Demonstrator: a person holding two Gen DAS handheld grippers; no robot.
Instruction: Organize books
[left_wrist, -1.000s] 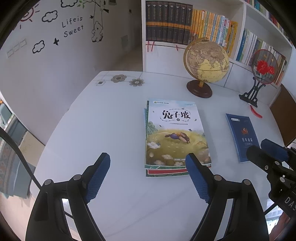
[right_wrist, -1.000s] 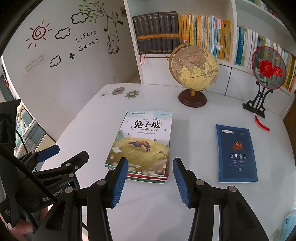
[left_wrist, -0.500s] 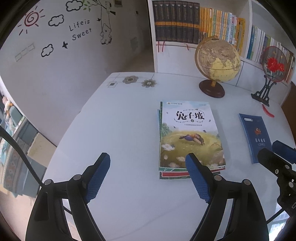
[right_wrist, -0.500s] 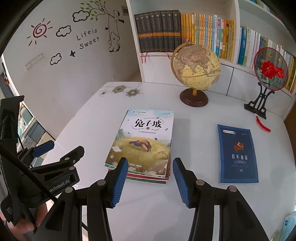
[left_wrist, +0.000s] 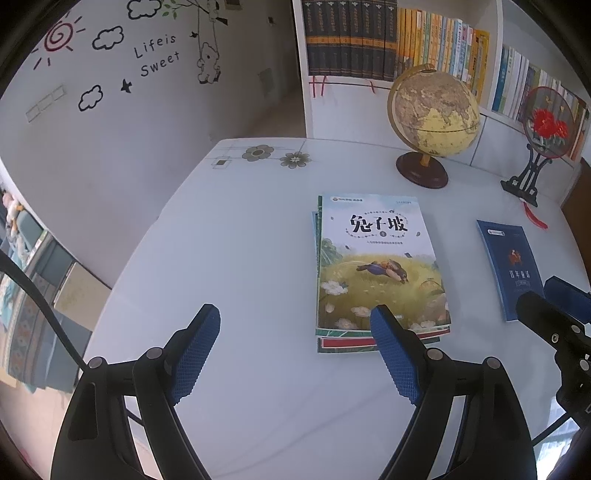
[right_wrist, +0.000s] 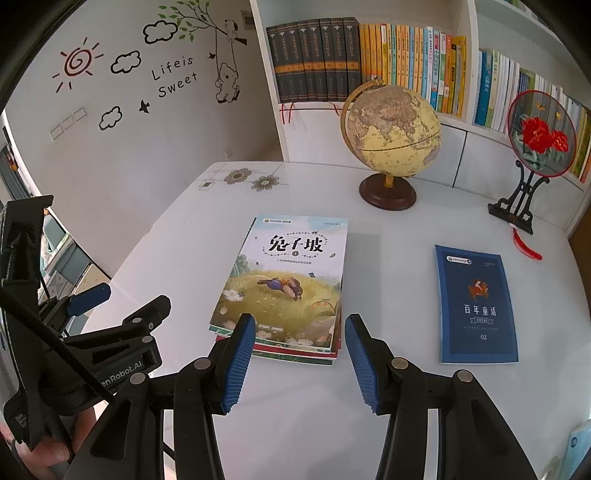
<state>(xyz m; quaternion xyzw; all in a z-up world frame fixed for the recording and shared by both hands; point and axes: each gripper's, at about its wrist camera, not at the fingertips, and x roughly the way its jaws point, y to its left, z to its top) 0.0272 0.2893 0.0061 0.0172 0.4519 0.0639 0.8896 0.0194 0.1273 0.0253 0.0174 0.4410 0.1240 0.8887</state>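
Observation:
A stack of picture books (left_wrist: 376, 266) (right_wrist: 288, 280) lies flat in the middle of the white table (left_wrist: 229, 240), a meadow cover on top. To its right a thin blue book (left_wrist: 509, 266) (right_wrist: 476, 306) lies alone. My left gripper (left_wrist: 295, 314) hovers open over bare table, just left of the stack's near corner, with nothing between its fingers. My right gripper (right_wrist: 301, 325) hangs above the stack's near edge, jaws partly apart and touching nothing. The left gripper (right_wrist: 110, 306) shows at the left of the right wrist view, and the right gripper (left_wrist: 546, 310) at the right edge of the left wrist view.
A globe (right_wrist: 393, 133) on a wooden base stands behind the stack. A round red-flower fan on a black stand (right_wrist: 539, 136) with a red tassel (right_wrist: 524, 247) stands at the back right. Full bookshelves (right_wrist: 406, 59) line the wall behind. A pale book corner (right_wrist: 580, 446) shows bottom right.
The left wrist view has swung slightly leftwards, so the stack and globe sit further right in it. The right gripper has kept still. Both grippers' jaws stand as before.

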